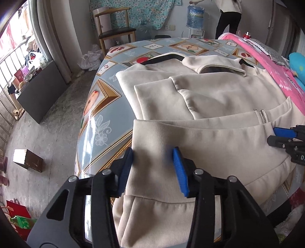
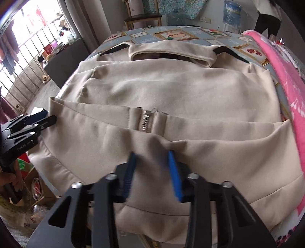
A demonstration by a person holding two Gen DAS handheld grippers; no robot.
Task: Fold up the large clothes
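A cream zip-up jacket (image 1: 209, 99) (image 2: 171, 91) lies spread on a table under a picture-patterned cloth (image 1: 106, 106) (image 2: 171, 36), collar at the far end and sleeves folded in over the body. Its lower part, with the metal zipper end (image 1: 262, 116) (image 2: 145, 122), is folded up, and its hem hangs over the near table edge. My left gripper (image 1: 153, 167) (image 2: 49, 117) is at the near left corner, its blue pads pressing a bunch of the cloth. My right gripper (image 2: 152, 169) (image 1: 276, 136) pinches a ridge of the cloth further right, below the zipper.
A pink blanket (image 1: 276, 63) (image 2: 286, 85) runs along the table's right side. A wooden chair (image 1: 114, 28) stands beyond the far end. A person (image 1: 228, 19) stands at a water dispenser (image 1: 195, 17) by the back wall. A dark cabinet (image 1: 42, 95) and a small box (image 1: 28, 160) sit on the floor to the left.
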